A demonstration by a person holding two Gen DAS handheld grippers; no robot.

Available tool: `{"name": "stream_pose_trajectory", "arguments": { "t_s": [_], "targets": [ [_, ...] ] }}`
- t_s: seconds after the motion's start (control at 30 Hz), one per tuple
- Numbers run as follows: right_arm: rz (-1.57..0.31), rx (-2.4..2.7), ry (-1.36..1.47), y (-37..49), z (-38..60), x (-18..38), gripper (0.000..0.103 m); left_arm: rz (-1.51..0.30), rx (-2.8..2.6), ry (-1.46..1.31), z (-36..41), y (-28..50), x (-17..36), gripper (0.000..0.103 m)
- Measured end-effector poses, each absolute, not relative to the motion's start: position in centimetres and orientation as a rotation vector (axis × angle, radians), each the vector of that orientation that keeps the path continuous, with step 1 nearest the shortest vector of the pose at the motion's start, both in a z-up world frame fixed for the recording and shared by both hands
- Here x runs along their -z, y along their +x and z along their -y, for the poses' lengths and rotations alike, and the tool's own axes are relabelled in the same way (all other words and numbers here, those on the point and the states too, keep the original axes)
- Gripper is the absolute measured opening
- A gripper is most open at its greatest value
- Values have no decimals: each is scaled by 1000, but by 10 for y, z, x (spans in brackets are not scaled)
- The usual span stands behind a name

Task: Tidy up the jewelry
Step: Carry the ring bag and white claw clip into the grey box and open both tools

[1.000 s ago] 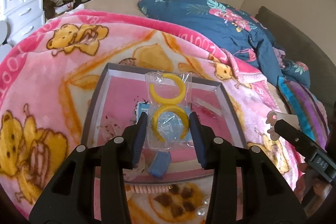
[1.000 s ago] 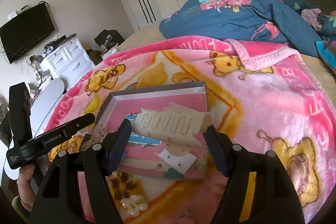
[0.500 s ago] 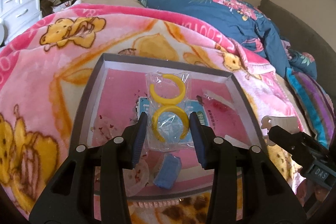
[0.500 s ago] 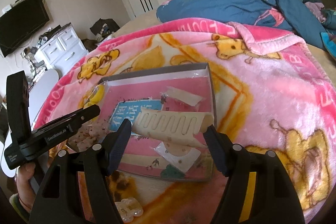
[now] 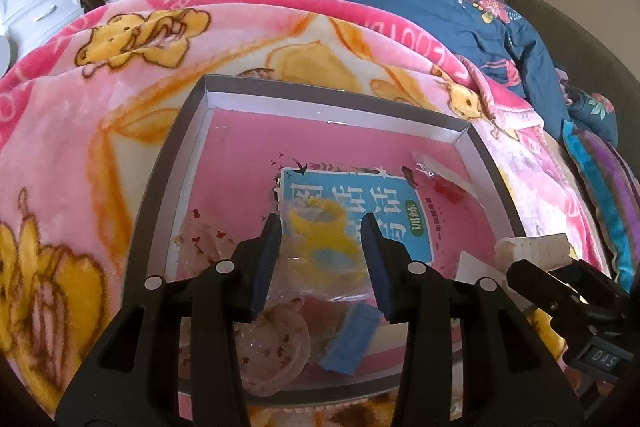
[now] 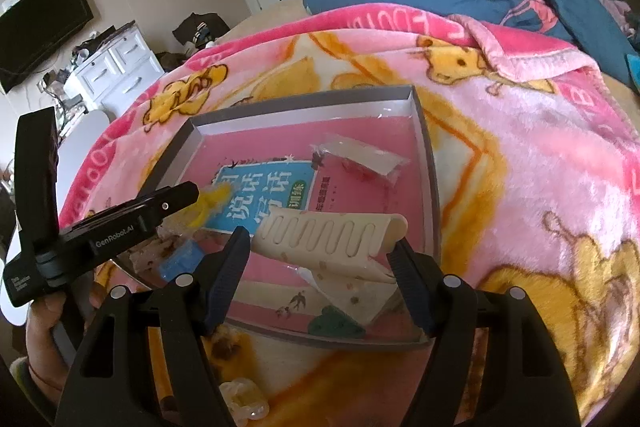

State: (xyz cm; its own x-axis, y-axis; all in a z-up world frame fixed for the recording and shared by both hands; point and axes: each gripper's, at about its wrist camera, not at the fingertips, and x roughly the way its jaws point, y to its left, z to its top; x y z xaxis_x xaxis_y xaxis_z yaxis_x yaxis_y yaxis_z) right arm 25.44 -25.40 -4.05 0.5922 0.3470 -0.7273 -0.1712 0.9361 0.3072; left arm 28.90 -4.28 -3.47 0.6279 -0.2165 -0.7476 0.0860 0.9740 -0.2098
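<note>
Jewelry packets sit in and above a shallow grey tray (image 5: 192, 131) lying on a pink blanket (image 5: 100, 115) spread over the bed. Over the tray's near left part, the left claw (image 5: 322, 259) is clenched on a clear bag of yellow hoops (image 5: 320, 227). Over its near right part, the right claw (image 6: 322, 247) grips a cream ridged hair clip (image 6: 328, 231) by its ends. Inside the tray, a small clear packet (image 6: 360, 159) rests near the far right corner, and a blue packet (image 5: 352, 339) lies by the near wall.
</note>
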Motion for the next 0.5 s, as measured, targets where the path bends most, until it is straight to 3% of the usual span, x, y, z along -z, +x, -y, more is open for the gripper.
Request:
{"name": "stream_pose_trajectory", "arguments": {
  "t_s": [0.07,0.17,0.5],
  "targets": [
    [-892,-307,227,254,255,42,72,-874,173,-161,43,289,34,33],
    [-888,-325,266,251,260,40,84,-867,177,-164,42,286,32,33],
    [-847,-310,311,226,279,28,89,-850,184,-183,38,275,22,33]
  ]
}}
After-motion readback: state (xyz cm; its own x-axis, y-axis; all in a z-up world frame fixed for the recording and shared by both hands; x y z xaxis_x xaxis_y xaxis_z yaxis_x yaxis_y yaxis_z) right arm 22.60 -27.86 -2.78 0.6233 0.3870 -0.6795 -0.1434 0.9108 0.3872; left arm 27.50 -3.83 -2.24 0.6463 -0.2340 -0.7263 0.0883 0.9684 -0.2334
